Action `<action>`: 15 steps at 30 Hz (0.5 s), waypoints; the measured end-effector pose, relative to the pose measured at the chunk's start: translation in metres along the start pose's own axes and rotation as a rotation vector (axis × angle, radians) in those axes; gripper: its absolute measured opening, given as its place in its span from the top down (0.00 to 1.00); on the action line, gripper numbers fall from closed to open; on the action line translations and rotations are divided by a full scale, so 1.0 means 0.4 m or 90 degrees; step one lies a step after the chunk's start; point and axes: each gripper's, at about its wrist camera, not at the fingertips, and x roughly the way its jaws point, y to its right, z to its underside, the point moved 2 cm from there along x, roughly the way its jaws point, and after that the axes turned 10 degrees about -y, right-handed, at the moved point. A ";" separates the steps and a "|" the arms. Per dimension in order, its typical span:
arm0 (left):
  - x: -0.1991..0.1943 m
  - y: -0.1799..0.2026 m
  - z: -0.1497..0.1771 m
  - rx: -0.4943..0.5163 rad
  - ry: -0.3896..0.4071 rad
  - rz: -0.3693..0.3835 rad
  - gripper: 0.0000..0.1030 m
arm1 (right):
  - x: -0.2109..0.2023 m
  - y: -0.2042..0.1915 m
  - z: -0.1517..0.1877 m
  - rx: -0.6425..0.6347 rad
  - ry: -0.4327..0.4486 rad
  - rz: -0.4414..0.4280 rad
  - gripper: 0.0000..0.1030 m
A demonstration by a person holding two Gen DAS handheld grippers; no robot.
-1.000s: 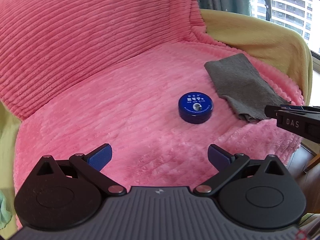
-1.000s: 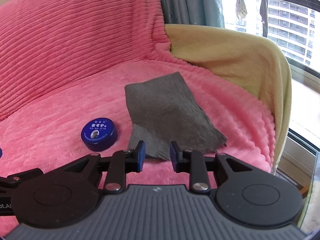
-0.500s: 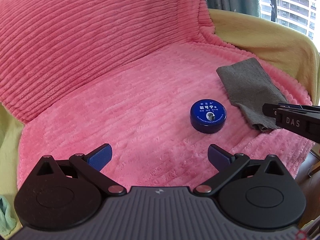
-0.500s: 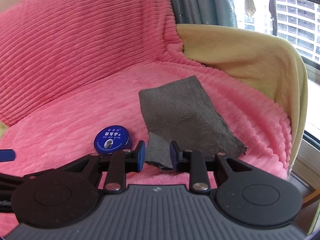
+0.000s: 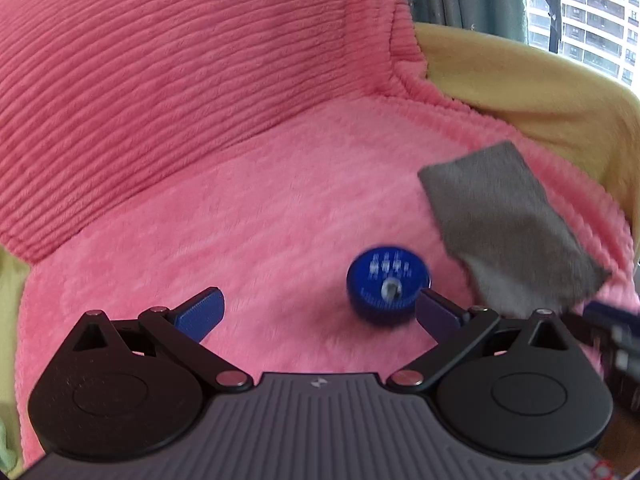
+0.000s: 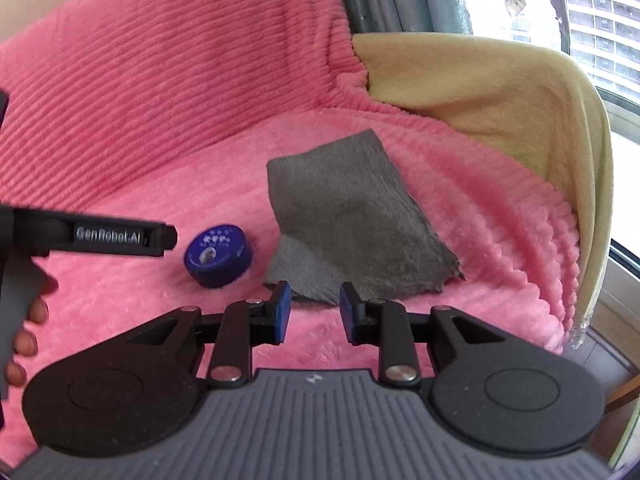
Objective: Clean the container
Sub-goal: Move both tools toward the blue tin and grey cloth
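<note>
While I look along my left gripper [image 5: 319,312], I see its two blue fingers spread wide with nothing between them. The small round blue container [image 5: 388,290] sits with its lid on, flat on the pink blanket [image 5: 260,220], just in front of my right-side finger and almost touching it, so it is not centred in the gap. The grey cloth [image 5: 508,220] lies just beside the container, on its far right side. This view is a little blurred, so I cannot read the label.

From my right gripper [image 6: 313,312], the fingers stand only a small way apart and they hold nothing. The near edge of the grey cloth [image 6: 352,224] is directly ahead of the fingertips, folded over a little at that edge. The container [image 6: 218,254] rests to the left of the cloth, close but apart from it, and the side of my left gripper [image 6: 112,238] reaches toward it from the left, with the fingers of my left hand [image 6: 30,320] around the handle.

I judge that both claws are lining up: left for the container, right for the cloth. To do it well, I should shift the left gripper to the right so the container is in the middle of the gap, come low, and close on its side wall, because the soft blanket can let it tip. The right fingers should pinch the folded edge of the cloth only, without catching the blanket pile under it.
</note>
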 end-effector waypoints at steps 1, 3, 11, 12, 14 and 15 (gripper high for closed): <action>0.007 0.006 -0.010 0.004 -0.002 -0.002 0.00 | 0.003 0.002 0.001 -0.003 -0.003 0.003 0.76; 0.017 0.012 -0.013 0.016 -0.010 0.006 0.00 | 0.007 0.004 0.003 -0.012 -0.005 0.011 0.76; 0.047 -0.025 0.012 -0.003 -0.042 0.074 0.00 | 0.027 -0.053 0.008 -0.079 0.001 0.034 0.76; 0.051 -0.030 0.016 -0.006 -0.047 0.082 0.00 | 0.030 -0.061 0.008 -0.086 0.000 0.036 0.76; 0.057 -0.034 0.017 -0.006 -0.051 0.087 0.00 | 0.036 -0.074 0.008 -0.101 -0.002 0.042 0.76; 0.060 -0.036 0.016 -0.005 -0.051 0.086 0.00 | 0.038 -0.079 0.007 -0.106 -0.002 0.046 0.76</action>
